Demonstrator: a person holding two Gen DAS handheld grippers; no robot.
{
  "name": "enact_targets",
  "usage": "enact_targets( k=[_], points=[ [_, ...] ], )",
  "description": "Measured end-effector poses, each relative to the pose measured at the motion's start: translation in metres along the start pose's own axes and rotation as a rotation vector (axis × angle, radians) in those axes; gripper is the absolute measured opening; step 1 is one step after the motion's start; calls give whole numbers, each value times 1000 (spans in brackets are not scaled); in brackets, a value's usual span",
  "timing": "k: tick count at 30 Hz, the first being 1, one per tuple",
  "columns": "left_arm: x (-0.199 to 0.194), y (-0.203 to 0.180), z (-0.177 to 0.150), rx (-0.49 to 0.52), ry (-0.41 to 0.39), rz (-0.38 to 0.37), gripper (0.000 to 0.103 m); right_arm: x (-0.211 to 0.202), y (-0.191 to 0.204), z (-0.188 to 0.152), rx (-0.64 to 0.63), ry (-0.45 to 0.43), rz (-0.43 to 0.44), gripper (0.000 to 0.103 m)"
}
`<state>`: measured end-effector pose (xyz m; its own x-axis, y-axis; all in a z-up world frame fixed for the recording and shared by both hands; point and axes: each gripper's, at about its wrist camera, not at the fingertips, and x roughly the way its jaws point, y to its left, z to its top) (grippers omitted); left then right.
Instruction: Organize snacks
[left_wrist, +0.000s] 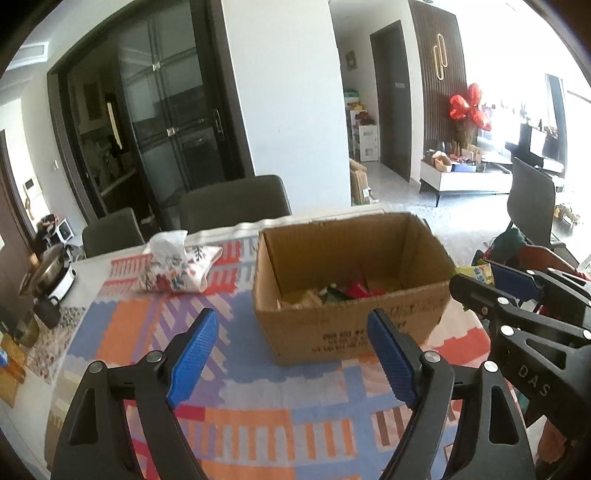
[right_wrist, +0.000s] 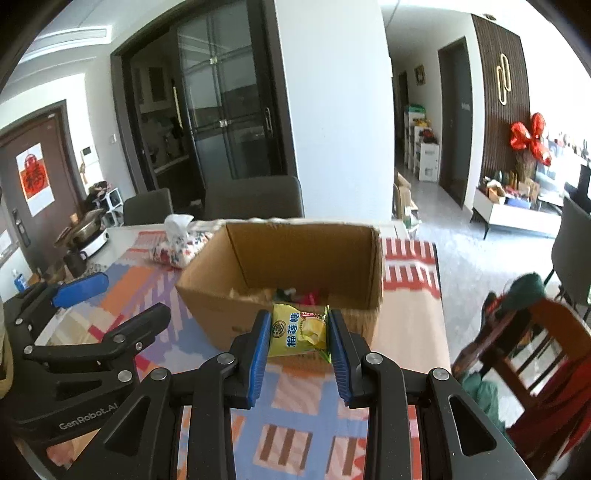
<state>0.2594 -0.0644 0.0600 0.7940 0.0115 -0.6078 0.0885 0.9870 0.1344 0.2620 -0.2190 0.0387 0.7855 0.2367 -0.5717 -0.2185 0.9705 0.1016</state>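
An open cardboard box (left_wrist: 354, 325) (right_wrist: 221, 314) stands on the patterned tablecloth, with several snack packets (left_wrist: 332, 291) (right_wrist: 295, 295) on its bottom. My right gripper (right_wrist: 298, 330) is shut on a yellow snack packet (right_wrist: 299, 330) and holds it above the cloth, just in front of the box's near wall. In the left wrist view the same gripper (left_wrist: 491, 280) and packet (left_wrist: 480, 271) show at the box's right corner. My left gripper (left_wrist: 291, 354) is open and empty, above the cloth before the box's left front; in the right wrist view it shows at the left (right_wrist: 122, 295).
A floral tissue pouch (left_wrist: 181, 267) (right_wrist: 177, 243) lies behind the box to the left. A cooking pot (left_wrist: 48, 275) (right_wrist: 88, 234) and a dark mug (right_wrist: 74, 264) stand at the table's far left. Grey chairs (left_wrist: 236, 201) line the far side; a wooden chair (right_wrist: 524, 354) with clothes stands right.
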Motion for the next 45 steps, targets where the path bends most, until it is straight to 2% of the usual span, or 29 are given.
enact_targets(
  k=[6,15,26,28,31,36,39,41,45],
  points=[
    [9,15,22,-4,6,8,84,11,-1,27,-2,28,-5,32],
    [36,20,47,-12,56,-9,84,41,0,57,-18,94,-11,32],
    [68,25,57,-22,115,27,84,81,-16,69,12,172,-55,33],
    [70,26,57,-25,118,32,84,85,-17,70,13,175,-65,38],
    [71,27,56,-27,121,36,84,88,-16,69,9,182,-84,50],
    [61,28,50,-30,102,31,86,81,-14,63,9,175,-95,55],
    [49,28,45,-30,81,31,91,67,-10,55,-6,150,-104,58],
    [38,29,38,-29,58,35,93,55,-8,48,-4,126,-114,67],
    [16,33,24,-46,21,25,97,25,-1,34,-27,63,-142,73]
  ],
)
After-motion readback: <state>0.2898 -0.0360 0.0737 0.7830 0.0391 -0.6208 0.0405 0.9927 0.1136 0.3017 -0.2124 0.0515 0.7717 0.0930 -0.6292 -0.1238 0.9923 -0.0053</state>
